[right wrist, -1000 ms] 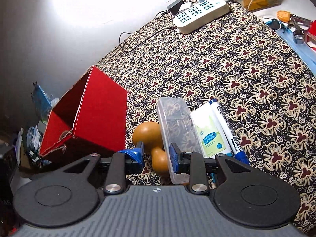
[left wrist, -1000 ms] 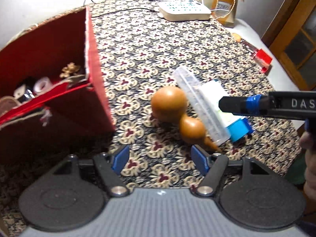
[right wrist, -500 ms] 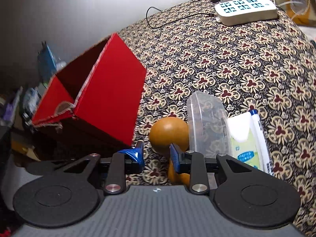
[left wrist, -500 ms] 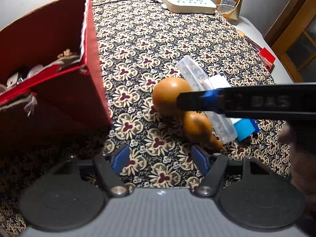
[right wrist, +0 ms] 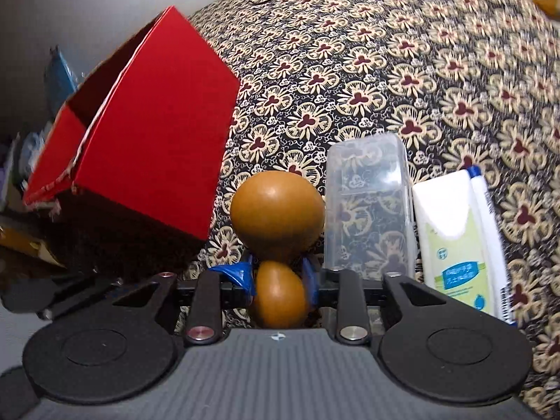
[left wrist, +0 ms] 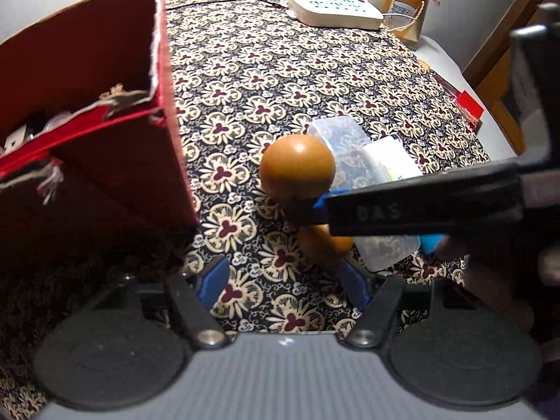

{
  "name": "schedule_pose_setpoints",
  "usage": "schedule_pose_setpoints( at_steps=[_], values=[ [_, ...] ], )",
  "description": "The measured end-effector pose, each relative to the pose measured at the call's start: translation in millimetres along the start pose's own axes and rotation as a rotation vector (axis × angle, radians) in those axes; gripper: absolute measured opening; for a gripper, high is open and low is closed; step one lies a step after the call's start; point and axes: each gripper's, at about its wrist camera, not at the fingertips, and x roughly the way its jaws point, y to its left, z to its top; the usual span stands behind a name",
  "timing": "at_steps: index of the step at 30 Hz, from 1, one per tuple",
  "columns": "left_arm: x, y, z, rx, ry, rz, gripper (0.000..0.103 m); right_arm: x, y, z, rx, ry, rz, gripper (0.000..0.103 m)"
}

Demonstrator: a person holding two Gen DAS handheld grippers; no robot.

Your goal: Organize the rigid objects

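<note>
A brown double-bulbed gourd (right wrist: pixel 276 210) lies on the patterned tablecloth (right wrist: pixel 385 70), just right of the red open box (right wrist: pixel 154 133). My right gripper (right wrist: pixel 276 273) straddles the gourd's narrow waist. Its jaws are closing, and the blue pads touch both sides of the gourd. In the left wrist view the gourd (left wrist: pixel 297 171) shows with the right gripper's black finger (left wrist: pixel 402 210) crossing over its waist. My left gripper (left wrist: pixel 281 283) hangs open above bare cloth just short of the gourd, with nothing between its fingers.
A clear plastic case (right wrist: pixel 367 206), a white tube (right wrist: pixel 451 231) and a blue-capped marker (right wrist: pixel 490 231) lie side by side right of the gourd. The red box (left wrist: pixel 105 161) holds small items. A white power strip (left wrist: pixel 332 7) and a gift bag (left wrist: pixel 409 10) sit at the far edge.
My right gripper moved left and down from the clear case onto the gourd, and its jaws narrowed around the waist. The left gripper stayed almost still and open.
</note>
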Motion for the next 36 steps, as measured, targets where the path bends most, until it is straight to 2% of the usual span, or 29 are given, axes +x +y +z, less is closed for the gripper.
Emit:
schedule_pose_setpoints(
  at_steps=[3, 4, 11, 20, 22, 23, 31, 36],
  values=[
    [5, 0, 2, 0.005, 0.008, -0.001, 0.070, 5, -7, 2, 0.078, 0.023, 0.047, 0.015],
    [7, 0, 3, 0.004, 0.011, -0.002, 0.070, 8, -9, 1, 0.099, 0.031, 0.064, 0.012],
    [19, -2, 11, 0.034, 0.001, 0.013, 0.070, 10, 0, 0, 0.032, 0.005, 0.058, 0.011],
    [29, -1, 14, 0.025, 0.016, -0.060, 0.057, 11, -3, 2, 0.025, 0.000, 0.065, 0.009],
    [31, 1, 14, 0.011, 0.022, -0.087, 0.045, 10, -2, 1, 0.030, -0.006, 0.069, 0.010],
    [33, 0, 14, 0.014, 0.028, -0.089, 0.043, 10, -1, 1, 0.035, -0.008, 0.069, 0.010],
    [28, -12, 8, 0.104, 0.012, -0.070, 0.040, 0, -3, -7, 0.101, -0.021, 0.097, 0.010],
    [10, -23, 4, 0.200, -0.039, -0.055, 0.040, -21, 2, -12, 0.115, -0.086, 0.112, 0.010]
  ],
)
